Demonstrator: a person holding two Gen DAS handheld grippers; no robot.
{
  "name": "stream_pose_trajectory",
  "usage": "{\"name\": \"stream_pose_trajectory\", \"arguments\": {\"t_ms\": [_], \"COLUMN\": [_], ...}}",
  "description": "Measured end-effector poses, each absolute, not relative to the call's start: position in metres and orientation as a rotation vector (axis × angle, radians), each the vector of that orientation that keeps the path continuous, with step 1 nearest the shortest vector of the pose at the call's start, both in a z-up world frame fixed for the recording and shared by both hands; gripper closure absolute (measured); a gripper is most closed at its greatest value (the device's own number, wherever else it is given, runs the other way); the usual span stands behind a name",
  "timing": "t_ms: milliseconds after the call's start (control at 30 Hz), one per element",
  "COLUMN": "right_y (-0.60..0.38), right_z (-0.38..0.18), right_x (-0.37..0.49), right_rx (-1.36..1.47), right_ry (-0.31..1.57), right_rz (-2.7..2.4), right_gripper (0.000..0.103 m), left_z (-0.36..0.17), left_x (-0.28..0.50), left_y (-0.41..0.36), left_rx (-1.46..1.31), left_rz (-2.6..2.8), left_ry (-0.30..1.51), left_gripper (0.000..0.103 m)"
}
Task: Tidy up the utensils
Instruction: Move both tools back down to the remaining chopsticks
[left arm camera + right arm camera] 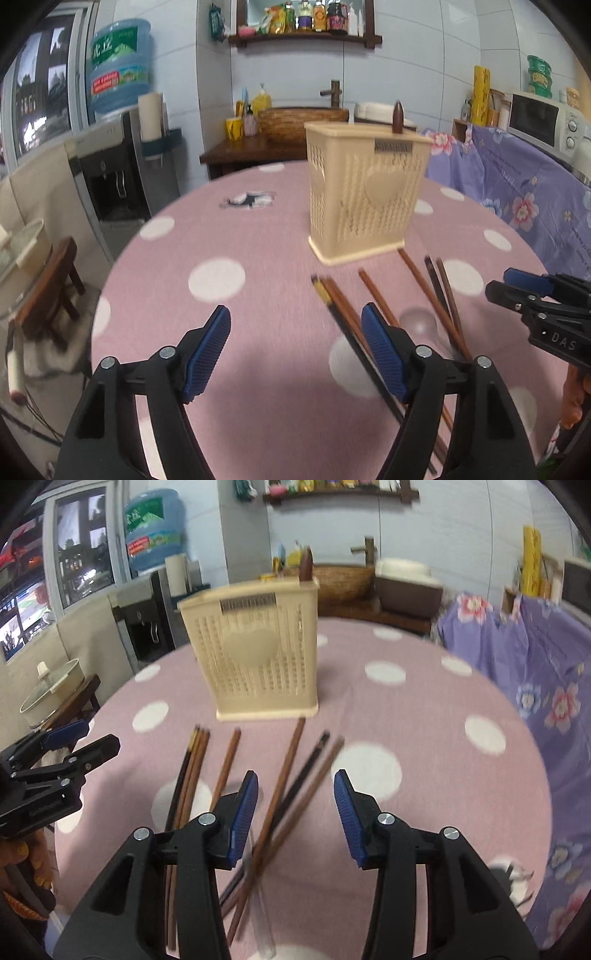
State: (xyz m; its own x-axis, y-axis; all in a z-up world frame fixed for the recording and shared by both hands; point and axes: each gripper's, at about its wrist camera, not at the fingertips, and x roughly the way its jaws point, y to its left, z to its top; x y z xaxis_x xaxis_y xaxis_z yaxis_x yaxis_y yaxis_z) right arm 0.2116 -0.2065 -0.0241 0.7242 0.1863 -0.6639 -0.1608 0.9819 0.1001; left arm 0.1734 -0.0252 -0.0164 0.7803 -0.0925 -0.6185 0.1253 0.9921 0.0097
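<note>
Left wrist view: nearest the lens, the left hand-held gripper (295,356) has its blue pads spread wide with nothing between them, above the round bench (258,332) under its pink, white-dotted cloth. Past its right pad, toward 1 o'clock, a bundle of brown and black chopsticks (343,306) lies loose on the cloth, with more sticks fanned out toward 2 o'clock. At 3 o'clock the right hand-held gripper (517,291) enters from the frame edge. Farther on, at 12 o'clock, a beige perforated utensil holder (365,199) stands upright just beyond the stick tips, a dark handle (398,118) poking from its top.

Right wrist view: the right hand-held gripper (295,808) is moderately parted and grips nothing; several chopsticks (288,775) lie on the cloth beneath the gap. The left hand-held gripper (79,740) shows at 9 o'clock. The holder (255,653) stands at 12 o'clock, close behind the sticks.
</note>
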Motion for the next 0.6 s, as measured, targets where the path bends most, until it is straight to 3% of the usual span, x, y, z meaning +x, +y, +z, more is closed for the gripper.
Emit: {"name": "stream_pose_trajectory", "arguments": {"t_ms": [167,300,600], "right_y": [-0.207,-0.201,-0.199], "right_z": [-0.054,-0.067,-0.058], "right_x": [0.189,0.183,0.192], "right_rx": [0.113,0.113,0.122], "right_ry": [0.818,0.855,0.839], "right_rz": [0.209,0.192,0.186], "right_gripper": [0.061,0.067,0.068], "left_z": [-0.036,-0.043,-0.046], "left_x": [0.162,0.158,0.171], "left_y": [-0.022,-0.021,-0.030], "left_rx": [0.008,-0.012,-0.021], "left_rz": [-0.127,-0.129,-0.165], "left_ry": [0.740,0.769,0.801], "left_gripper": [0.039,0.043,0.053]}}
